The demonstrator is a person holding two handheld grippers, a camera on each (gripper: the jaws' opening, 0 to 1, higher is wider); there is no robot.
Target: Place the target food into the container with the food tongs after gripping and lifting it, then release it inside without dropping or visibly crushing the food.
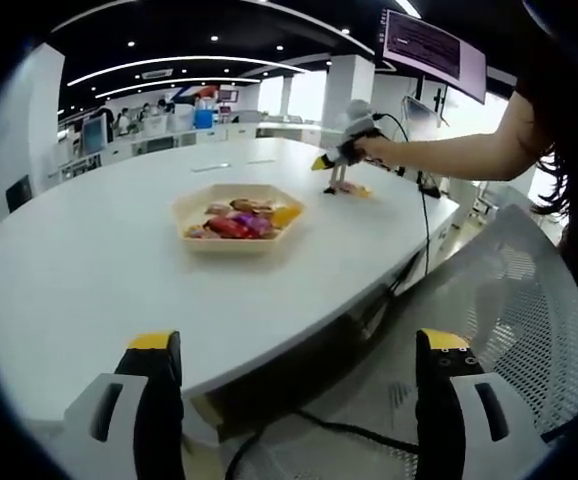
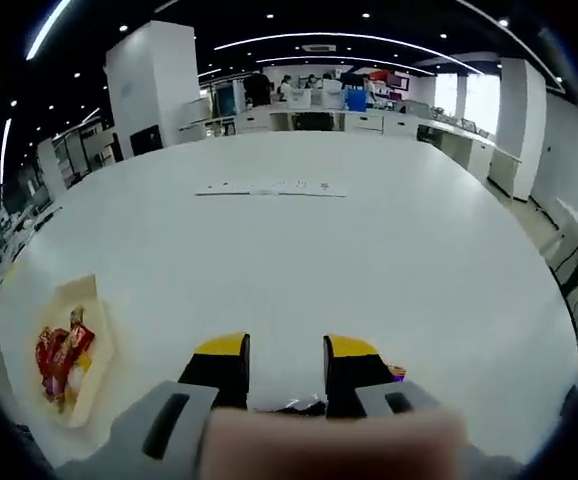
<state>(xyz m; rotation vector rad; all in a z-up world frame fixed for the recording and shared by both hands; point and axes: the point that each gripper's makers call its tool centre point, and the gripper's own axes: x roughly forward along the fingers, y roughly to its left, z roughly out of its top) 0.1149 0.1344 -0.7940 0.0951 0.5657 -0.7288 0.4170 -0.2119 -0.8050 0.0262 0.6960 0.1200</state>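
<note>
A pale hexagonal tray sits mid-table with several wrapped snacks in red, purple and orange. It also lies at the lower left of the right gripper view, as the tray. My left gripper hangs open off the table's near edge, nothing between its jaws. A person's hand holds my right gripper low over small pink and yellow food pieces at the table's far right. In its own view the right gripper has its jaws close together, with a pale, dark-edged thing low between them. A purple packet peeks out beside the right jaw.
The white table is large and rounded. A grey mesh chair stands beside its near right edge, with cables under the table. Papers lie mid-table. Desks, monitors and people fill the far background.
</note>
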